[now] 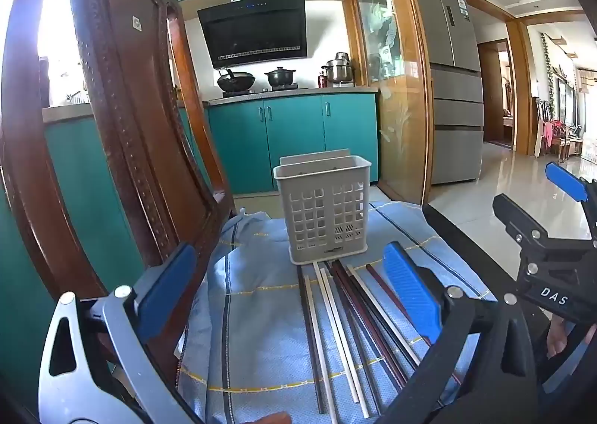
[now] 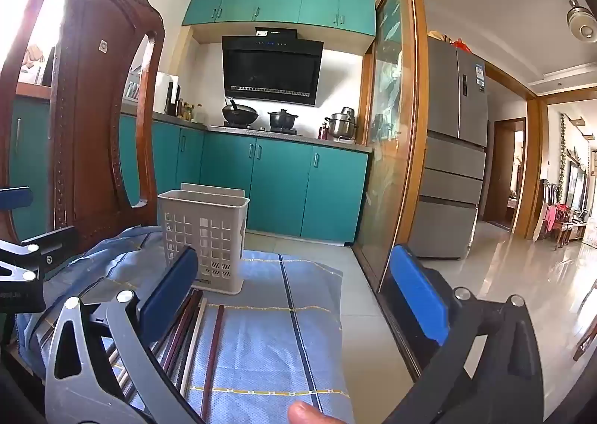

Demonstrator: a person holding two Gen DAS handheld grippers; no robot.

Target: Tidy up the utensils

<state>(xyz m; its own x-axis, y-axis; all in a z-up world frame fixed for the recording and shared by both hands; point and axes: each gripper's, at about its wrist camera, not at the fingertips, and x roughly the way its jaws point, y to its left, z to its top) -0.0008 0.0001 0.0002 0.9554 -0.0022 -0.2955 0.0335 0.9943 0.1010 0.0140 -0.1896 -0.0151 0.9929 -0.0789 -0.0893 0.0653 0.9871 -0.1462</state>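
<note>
Two grippers, left gripper (image 1: 294,293) and right gripper (image 2: 298,293), fingers spread wide, grasping nothing, chopsticks (image 1: 347,327) on blue cloth (image 1: 261,312), before upright grey basket (image 1: 324,207).

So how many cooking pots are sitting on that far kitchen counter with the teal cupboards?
3. A black wok is on the left burner, a black lidded pot on the right burner, and a shiny steel lidded pot further right. More may be hidden behind the brown wooden chair back.
</note>
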